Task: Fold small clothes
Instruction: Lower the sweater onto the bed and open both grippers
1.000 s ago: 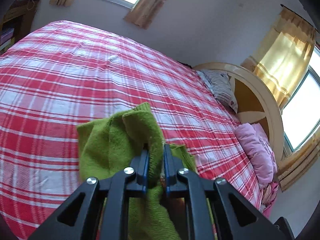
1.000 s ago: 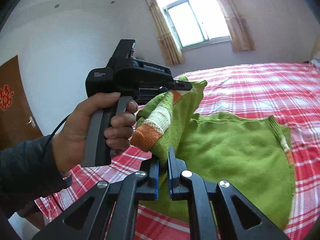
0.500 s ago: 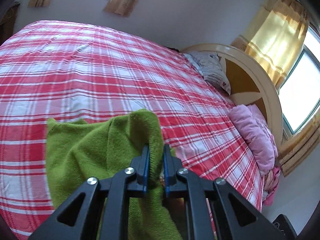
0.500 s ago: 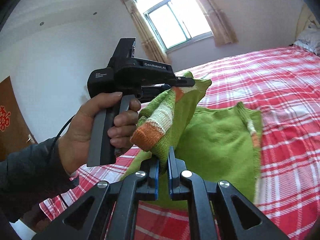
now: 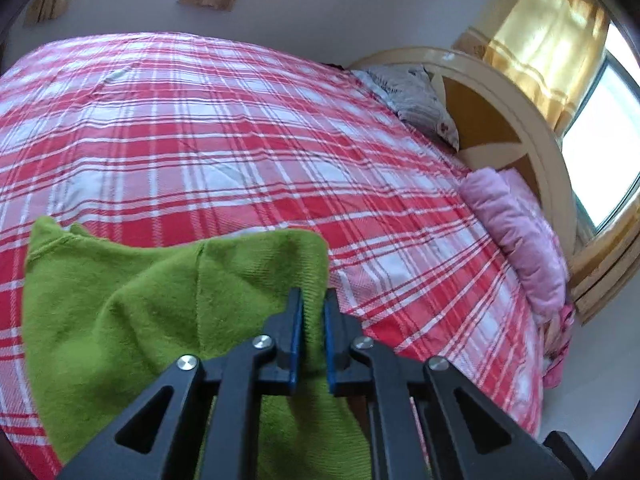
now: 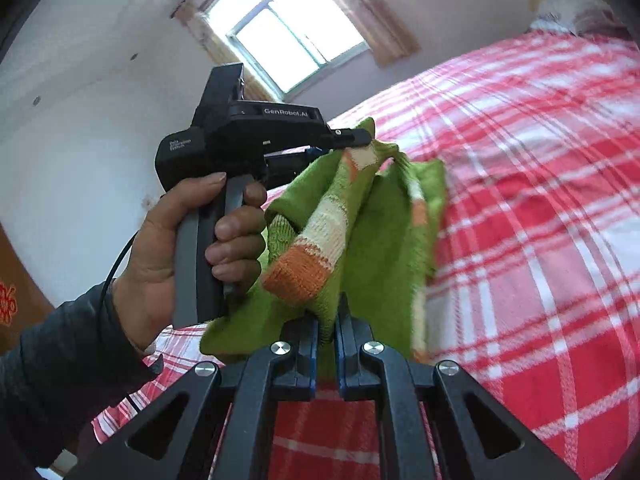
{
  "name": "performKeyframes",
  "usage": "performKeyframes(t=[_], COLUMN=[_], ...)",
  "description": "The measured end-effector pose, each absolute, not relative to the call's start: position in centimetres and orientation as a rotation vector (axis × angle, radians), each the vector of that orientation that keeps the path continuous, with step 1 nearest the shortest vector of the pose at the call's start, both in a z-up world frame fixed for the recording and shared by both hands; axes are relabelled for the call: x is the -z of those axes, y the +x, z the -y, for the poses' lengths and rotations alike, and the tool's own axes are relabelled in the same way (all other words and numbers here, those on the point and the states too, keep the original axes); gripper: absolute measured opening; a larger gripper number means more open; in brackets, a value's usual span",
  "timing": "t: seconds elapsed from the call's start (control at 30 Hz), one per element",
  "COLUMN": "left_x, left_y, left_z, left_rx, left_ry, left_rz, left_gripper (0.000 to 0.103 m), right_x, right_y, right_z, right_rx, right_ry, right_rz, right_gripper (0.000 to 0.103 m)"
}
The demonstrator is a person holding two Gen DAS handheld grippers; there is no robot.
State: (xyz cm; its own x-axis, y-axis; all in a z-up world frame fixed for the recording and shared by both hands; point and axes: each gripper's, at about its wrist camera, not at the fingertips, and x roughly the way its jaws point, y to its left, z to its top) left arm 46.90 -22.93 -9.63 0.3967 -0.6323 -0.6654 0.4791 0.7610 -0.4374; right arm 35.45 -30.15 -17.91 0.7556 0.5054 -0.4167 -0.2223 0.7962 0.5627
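Observation:
A small green knit sweater point(image 5: 160, 300) with orange and cream striped trim point(image 6: 320, 240) hangs between my two grippers above the red plaid bed point(image 5: 240, 128). My left gripper point(image 5: 313, 312) is shut on a green edge of it. It also shows in the right wrist view point(image 6: 352, 138), held in a hand, pinching the sweater's upper corner. My right gripper point(image 6: 328, 328) is shut on the sweater just below the striped cuff. The sweater's lower part hangs bunched, off the bed, in the right wrist view.
A pink quilt point(image 5: 516, 236) and a patterned pillow point(image 5: 416, 100) lie by the round wooden headboard point(image 5: 500, 120) at the bed's far right. Curtained windows point(image 6: 292, 36) stand behind the bed. A brown door point(image 6: 12, 292) is at the left.
Both grippers have lifted the sweater up off the bed and drawn it together. It was spread on the bedcover a second ago and now hangs bunched between them.

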Motion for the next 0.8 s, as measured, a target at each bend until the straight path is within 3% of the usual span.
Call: performKeyframes(t=[0.1, 0.23, 0.27, 0.3, 0.37, 0.47, 0.53, 0.57, 0.6, 0.67, 0.8], left_x=[9.7, 8.5, 8.1, 7.7, 7.2, 7.5, 8.0, 8.4, 8.7, 9.8, 12.0], left_y=[46.3, 44.1, 43.3, 42.4, 40.9, 39.3, 38.3, 37.7, 37.4, 36.7, 35.6], left_z=[24.1, 24.3, 23.8, 22.9, 20.8, 17.4, 15.4, 14.1, 13.6, 12.5, 12.5], left_rx=[0.703, 0.662, 0.661, 0.650, 0.611, 0.566, 0.522, 0.515, 0.511, 0.513, 0.491], left_ry=[-0.133, 0.016, 0.039, 0.059, 0.077, 0.093, 0.109, 0.104, 0.101, 0.102, 0.160], left_rz=[-0.901, -0.832, -0.801, -0.763, -0.702, -0.674, -0.661, -0.654, -0.660, -0.694, -0.741], left_gripper=[0.010, 0.026, 0.040, 0.061, 0.082, 0.083, 0.083, 0.083, 0.083, 0.083, 0.083], right_x=[18.3, 19.8, 19.8, 19.8, 19.8, 19.7, 19.2, 18.6, 17.8, 15.5, 12.8], right_y=[35.4, 35.2, 35.0, 34.9, 34.8, 33.8, 33.1, 32.7, 32.3, 32.2, 35.5], right_z=[30.8, 31.6, 31.5, 31.4, 31.3, 31.4, 32.0, 32.2, 32.4, 32.6, 31.0], right_rx=[-0.388, -0.363, -0.367, -0.366, -0.355, -0.337, -0.278, -0.238, -0.202, -0.155, -0.258], right_ry=[0.535, 0.584, 0.585, 0.580, 0.572, 0.585, 0.573, 0.555, 0.533, 0.485, 0.440], right_rz=[-0.605, -0.665, -0.666, -0.668, -0.674, -0.683, -0.670, -0.643, -0.605, -0.512, -0.523], right_gripper=[0.006, 0.006, 0.006, 0.006, 0.008, 0.012, 0.030, 0.051, 0.064, 0.064, 0.064])
